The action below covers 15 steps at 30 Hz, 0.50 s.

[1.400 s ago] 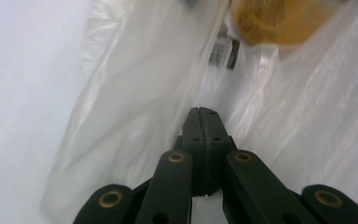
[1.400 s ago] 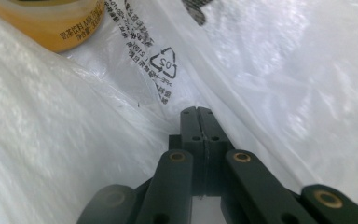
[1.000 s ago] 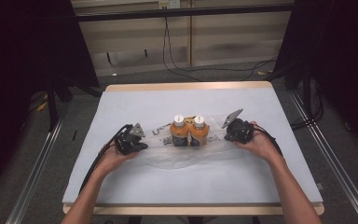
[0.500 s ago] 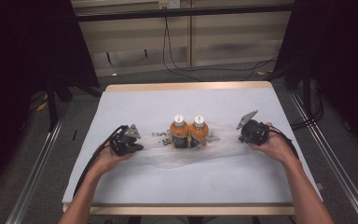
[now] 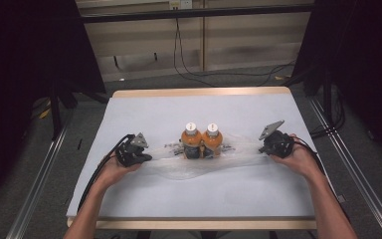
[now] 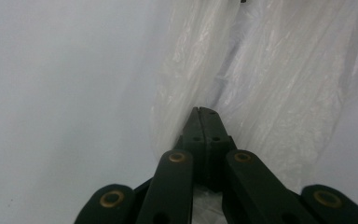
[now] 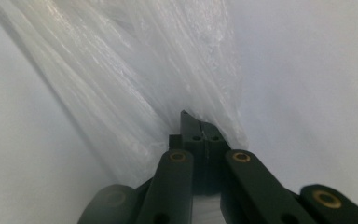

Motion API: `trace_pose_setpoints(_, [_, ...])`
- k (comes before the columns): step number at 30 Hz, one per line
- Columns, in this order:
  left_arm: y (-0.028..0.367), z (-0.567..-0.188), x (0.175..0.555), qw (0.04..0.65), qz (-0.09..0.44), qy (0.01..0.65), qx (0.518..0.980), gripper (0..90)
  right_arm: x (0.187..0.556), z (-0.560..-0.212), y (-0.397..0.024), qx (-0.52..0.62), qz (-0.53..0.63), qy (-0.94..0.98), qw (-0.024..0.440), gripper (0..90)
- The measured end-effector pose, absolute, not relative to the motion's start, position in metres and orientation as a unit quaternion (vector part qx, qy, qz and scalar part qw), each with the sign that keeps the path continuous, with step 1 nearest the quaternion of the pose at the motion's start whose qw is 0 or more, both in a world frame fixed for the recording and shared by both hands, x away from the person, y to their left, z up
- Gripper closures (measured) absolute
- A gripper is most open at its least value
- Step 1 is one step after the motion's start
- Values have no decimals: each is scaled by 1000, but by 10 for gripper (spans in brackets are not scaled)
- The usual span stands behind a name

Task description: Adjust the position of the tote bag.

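Stretching bag point(image 5: 238, 154) flat, mid-frame, two bottles point(image 5: 201, 141) standing on or in it, can't tell which. Left gripper point(image 6: 203, 111) and right gripper point(image 7: 193, 122) both pinch film at opposite ends. Pull evenly and low, or the bottles likely tip.

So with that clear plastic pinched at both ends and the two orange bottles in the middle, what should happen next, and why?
Probably a small lift of both ends together. The left hand-held gripper and right hand-held gripper are each shut on the clear plastic bag, stretched flat on the table, with the two orange bottles standing mid-sheet. Lifting evenly should keep them upright.
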State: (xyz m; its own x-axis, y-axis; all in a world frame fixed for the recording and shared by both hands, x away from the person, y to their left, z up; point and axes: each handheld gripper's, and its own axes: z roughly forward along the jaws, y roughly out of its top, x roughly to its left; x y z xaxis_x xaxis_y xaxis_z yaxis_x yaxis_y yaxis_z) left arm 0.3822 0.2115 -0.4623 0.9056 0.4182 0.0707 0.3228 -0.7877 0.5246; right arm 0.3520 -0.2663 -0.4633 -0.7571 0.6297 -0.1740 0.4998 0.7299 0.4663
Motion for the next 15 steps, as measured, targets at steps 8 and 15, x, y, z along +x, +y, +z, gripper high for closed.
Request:
trace_pose_setpoints(8, [219, -464, 383, 316, 54, 221, 921, 900, 354, -463, -265, 320, 216, 908, 162, 900])
trace_pose_setpoints(15, [216, -457, 378, 358, 48, 219, 906, 900, 350, -454, -262, 313, 258, 900, 157, 900])
